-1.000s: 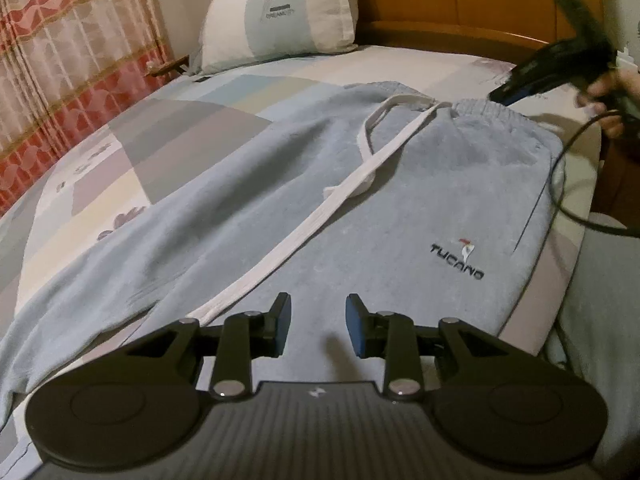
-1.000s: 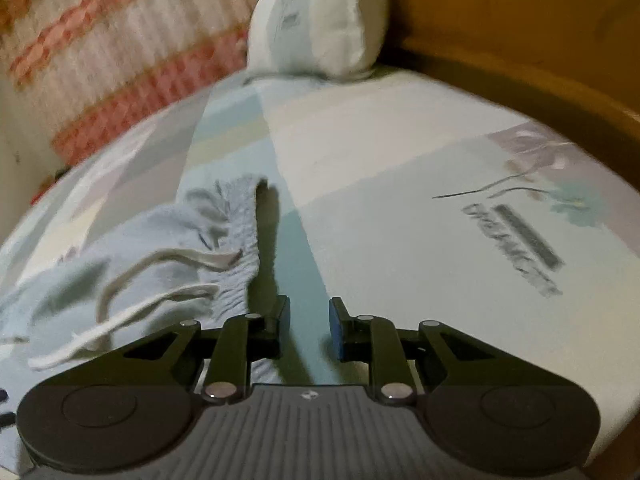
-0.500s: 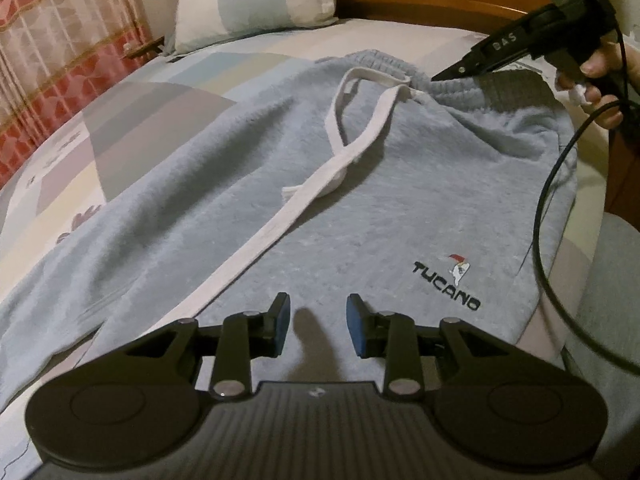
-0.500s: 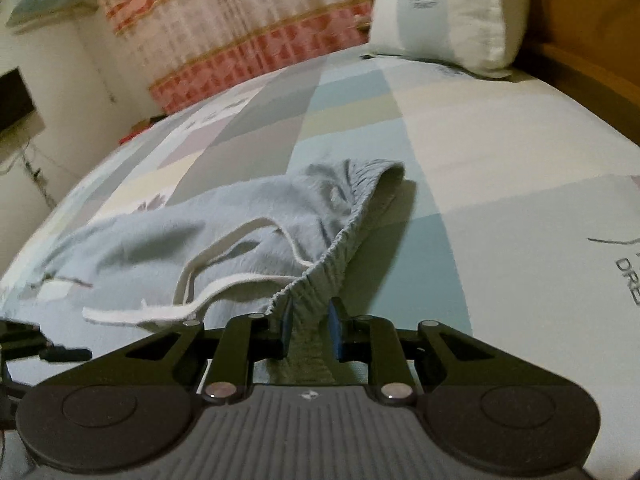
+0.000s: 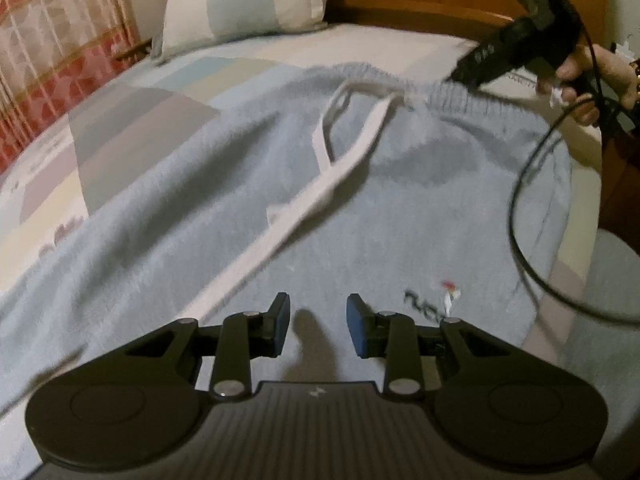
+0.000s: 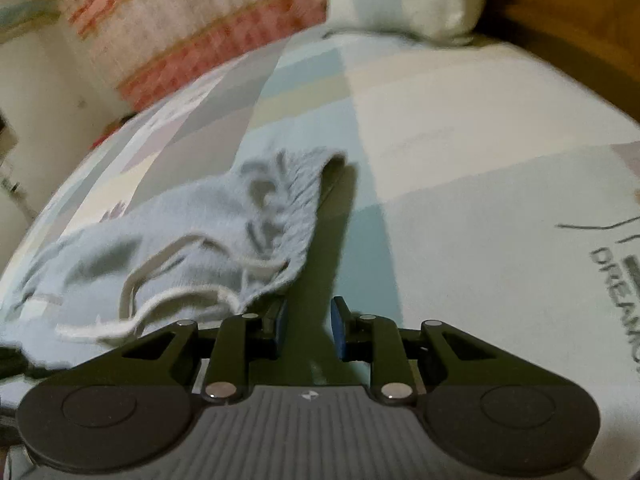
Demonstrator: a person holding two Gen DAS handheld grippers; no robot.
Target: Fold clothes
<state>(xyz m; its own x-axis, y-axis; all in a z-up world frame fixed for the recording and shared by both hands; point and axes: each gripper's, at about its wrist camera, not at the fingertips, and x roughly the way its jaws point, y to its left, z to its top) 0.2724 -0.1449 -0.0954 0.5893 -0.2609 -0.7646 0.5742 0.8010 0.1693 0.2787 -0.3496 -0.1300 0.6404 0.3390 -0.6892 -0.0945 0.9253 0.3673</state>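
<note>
While half a second ago the right gripper point(image 6: 307, 326) had the elastic waistband point(image 6: 298, 208) between its fingers, that edge now lies just left of its slightly parted, empty jaws, over bare bedsheet point(image 6: 460, 128). Its grip on the waistband looks lost or let go, so the fold would need a fresh hold. The left gripper point(image 5: 318, 318) hovers with jaws apart and empty over the grey sweatpants point(image 5: 400, 208), spread across the bed, drawstring point(image 5: 288, 220) trailing.
</note>
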